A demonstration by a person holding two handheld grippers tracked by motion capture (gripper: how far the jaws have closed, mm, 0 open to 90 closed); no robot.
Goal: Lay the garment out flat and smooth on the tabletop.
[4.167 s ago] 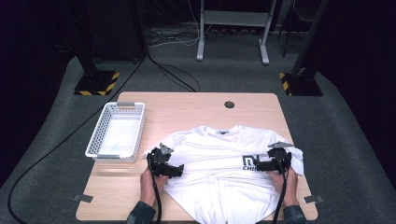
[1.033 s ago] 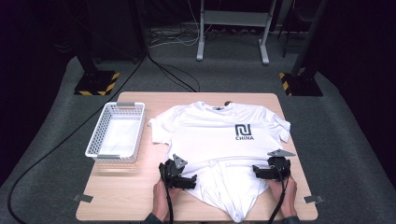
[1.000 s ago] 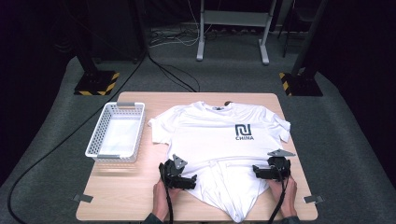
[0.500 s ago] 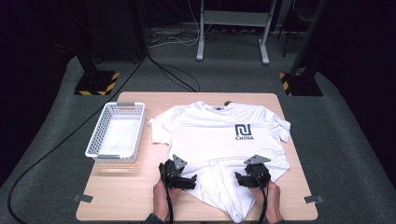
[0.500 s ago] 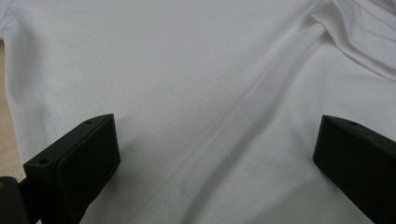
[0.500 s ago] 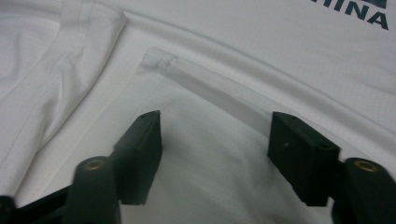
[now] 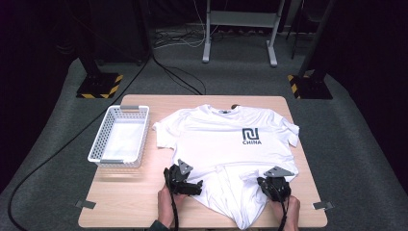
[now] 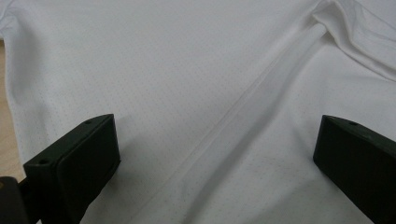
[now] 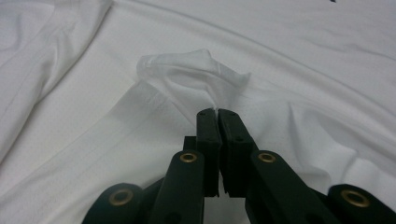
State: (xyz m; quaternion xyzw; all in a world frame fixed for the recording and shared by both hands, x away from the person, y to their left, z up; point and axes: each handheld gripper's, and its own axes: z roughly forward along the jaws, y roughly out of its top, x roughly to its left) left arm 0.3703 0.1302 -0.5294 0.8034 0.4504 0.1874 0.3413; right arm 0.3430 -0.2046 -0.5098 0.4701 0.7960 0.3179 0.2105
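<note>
A white T-shirt [image 7: 226, 139] with a dark "CHINA" print lies face up on the wooden table [image 7: 125, 202], its lower part bunched toward the near edge. My left gripper [image 7: 196, 186] rests at the shirt's lower left. Its jaws stand wide open over the flat cloth [image 8: 187, 84] in the left gripper view [image 8: 217, 154], touching nothing. At the lower right hem sits my right gripper [image 7: 270, 183]. Its jaws have just been closing and are now shut [image 9: 215, 112] on a pinched-up fold of the shirt [image 9: 196, 70].
A white mesh basket [image 7: 98, 144] stands on the table's left side, a little way from the left sleeve. Bare wood shows along the near left edge. Beyond the table are stand legs and cables on a dark floor.
The right gripper slid left along the hem, then back right, and its jaws went from open to shut on a fold of the shirt. The left gripper has stayed put.
</note>
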